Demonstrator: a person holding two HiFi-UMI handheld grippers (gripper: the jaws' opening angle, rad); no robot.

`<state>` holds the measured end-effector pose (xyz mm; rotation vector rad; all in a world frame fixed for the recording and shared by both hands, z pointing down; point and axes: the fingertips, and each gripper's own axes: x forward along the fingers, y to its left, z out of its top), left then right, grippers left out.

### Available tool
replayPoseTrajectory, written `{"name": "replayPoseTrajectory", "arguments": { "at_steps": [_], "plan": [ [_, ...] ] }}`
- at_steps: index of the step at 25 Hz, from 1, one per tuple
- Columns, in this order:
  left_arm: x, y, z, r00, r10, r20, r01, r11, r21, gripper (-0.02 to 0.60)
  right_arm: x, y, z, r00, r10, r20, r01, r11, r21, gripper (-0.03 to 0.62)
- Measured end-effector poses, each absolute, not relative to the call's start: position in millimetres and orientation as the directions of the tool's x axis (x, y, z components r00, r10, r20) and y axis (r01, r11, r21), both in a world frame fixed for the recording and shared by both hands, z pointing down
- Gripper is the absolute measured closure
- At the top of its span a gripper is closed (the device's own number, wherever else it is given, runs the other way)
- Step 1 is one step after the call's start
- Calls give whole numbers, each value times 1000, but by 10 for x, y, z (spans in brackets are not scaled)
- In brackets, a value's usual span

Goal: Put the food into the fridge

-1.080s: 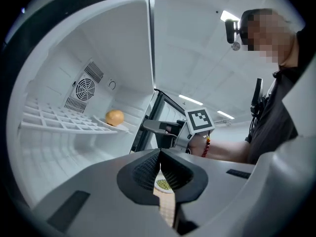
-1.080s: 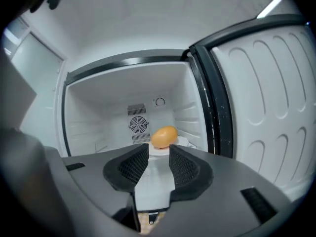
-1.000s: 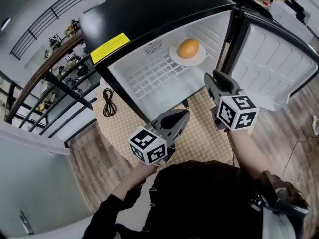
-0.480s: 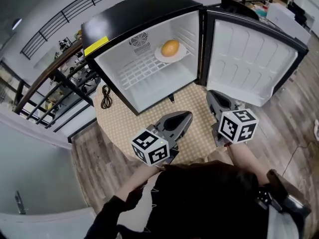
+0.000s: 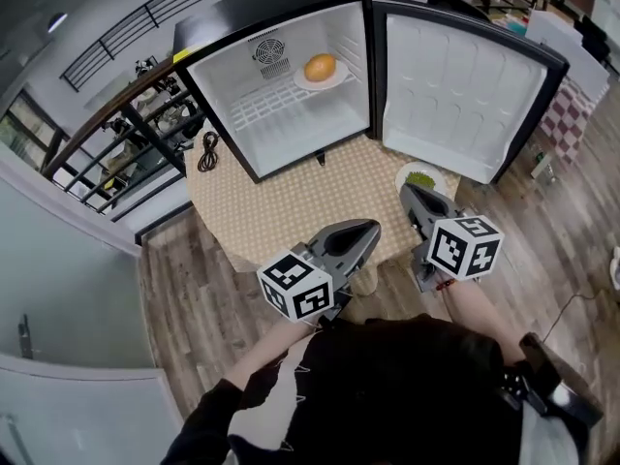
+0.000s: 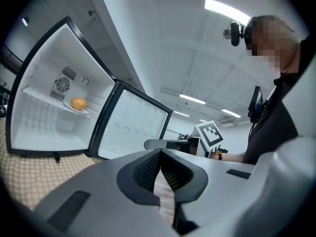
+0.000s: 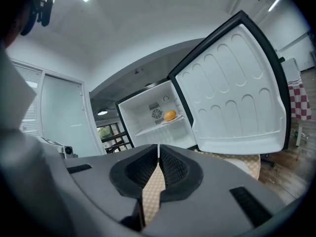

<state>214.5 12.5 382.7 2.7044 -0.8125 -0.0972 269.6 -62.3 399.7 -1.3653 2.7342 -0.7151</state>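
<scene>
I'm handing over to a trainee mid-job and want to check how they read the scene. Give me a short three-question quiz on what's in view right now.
1. True or false: the round orange food lies on the table.
2. Where is the plate of green food? A) inside the fridge B) on the table, beside the open door C) on the floor
3. What does the left gripper hold?

Key:
1. False. It sits on a white plate on the fridge's shelf.
2. B.
3. Nothing. Its jaws are together.
</scene>
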Motion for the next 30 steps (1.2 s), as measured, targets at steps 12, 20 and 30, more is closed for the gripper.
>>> {"name": "replayPoseTrajectory", "arguments": {
  "at_steps": [12,20,30],
  "plan": [
    [2402,718,3891,825,-564,41,-546,-775,317,568,2998,49,4212,-628,-745,226,-759,523,-387,577],
    [2467,882,3850,828,-560,40,-544,-783,300,569,3021,251,4232,-632,-742,225,-756,526,-390,577],
    [2517,982,3823,850,-525,33,-510,-807,296,569,3082,393,4224,-601,-765,230,-779,497,-383,579]
  ]
}}
